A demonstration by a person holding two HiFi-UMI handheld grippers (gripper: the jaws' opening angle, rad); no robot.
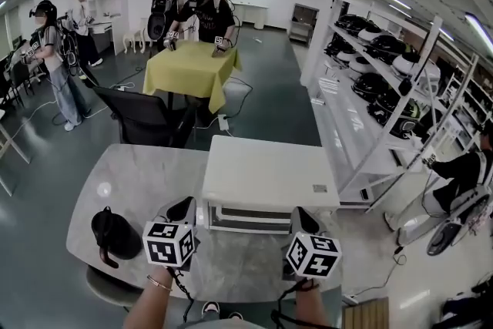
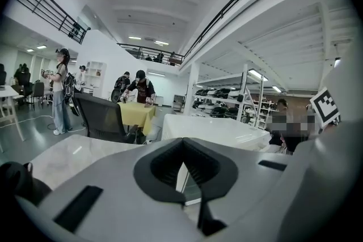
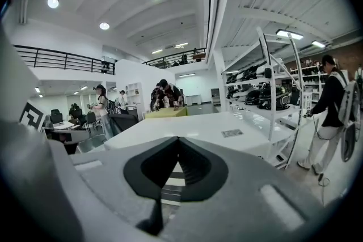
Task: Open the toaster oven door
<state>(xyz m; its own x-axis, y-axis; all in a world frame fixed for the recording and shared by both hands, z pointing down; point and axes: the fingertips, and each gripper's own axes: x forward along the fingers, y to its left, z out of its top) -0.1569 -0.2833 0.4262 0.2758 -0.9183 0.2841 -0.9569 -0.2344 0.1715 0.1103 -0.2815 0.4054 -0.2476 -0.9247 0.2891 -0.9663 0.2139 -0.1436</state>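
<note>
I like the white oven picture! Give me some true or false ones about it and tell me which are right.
1. The toaster oven is white. True.
2. The oven door is open. False: it is shut.
3. The right gripper has its jaws shut and holds nothing. True.
4. The black thing lies to the right of the oven. False: it lies on the grey table to the oven's left.
5. The table at the back has a red cloth. False: its cloth is yellow.
</note>
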